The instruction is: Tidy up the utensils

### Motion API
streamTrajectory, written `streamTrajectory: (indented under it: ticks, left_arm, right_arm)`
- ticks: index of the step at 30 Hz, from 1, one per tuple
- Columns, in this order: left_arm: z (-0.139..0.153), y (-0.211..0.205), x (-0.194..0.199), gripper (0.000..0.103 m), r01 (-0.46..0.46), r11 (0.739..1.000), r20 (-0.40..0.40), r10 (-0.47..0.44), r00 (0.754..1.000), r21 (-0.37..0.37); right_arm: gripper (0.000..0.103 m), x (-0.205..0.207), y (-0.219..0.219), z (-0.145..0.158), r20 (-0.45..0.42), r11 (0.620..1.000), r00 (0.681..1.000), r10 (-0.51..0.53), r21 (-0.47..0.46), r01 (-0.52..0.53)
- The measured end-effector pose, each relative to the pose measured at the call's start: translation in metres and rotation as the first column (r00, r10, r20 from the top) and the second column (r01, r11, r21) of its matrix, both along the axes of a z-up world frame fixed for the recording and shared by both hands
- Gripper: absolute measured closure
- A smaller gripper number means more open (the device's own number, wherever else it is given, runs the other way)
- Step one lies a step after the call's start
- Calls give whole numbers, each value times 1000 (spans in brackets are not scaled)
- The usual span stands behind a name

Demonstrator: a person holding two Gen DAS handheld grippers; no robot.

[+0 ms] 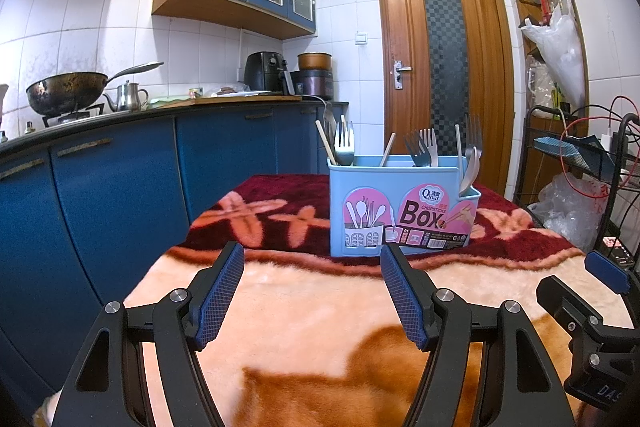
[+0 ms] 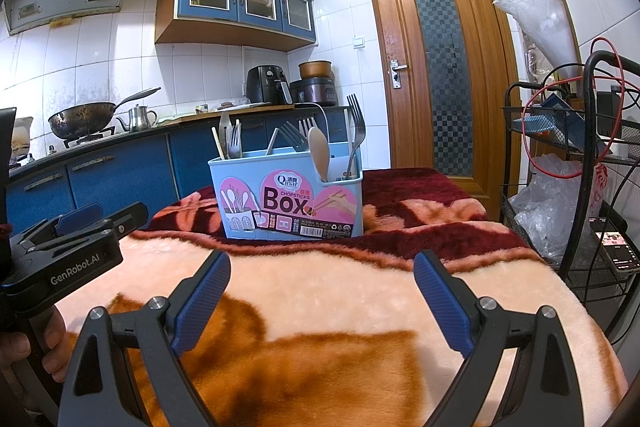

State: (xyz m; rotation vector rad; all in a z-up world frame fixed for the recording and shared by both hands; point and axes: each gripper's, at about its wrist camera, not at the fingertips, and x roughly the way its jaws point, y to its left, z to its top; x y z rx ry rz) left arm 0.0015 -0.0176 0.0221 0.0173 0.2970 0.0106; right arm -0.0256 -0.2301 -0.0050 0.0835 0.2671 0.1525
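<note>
Left wrist view: forks (image 1: pixel 345 143) stand upright, tines up, in box (image 1: pixel 400 211)

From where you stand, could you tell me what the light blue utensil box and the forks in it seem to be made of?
Light blue utensil box: probably moulded plastic, with smooth matte walls and a printed label. Forks: likely stainless steel, silvery and reflective.

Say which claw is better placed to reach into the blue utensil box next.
Left, slightly, as a judgement: the blue utensil box stands nearly straight ahead of the open left claw; from the open right claw it sits off to the left.
</note>
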Motion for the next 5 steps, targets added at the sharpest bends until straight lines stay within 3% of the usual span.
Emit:
streamTrajectory:
  ticks: [5]
  left_arm:
    - [0,0,0,31,-1,1000,0,1,1000,0]
  right_arm:
    - [8,0,0,0,0,1000,1000,0,1,0]
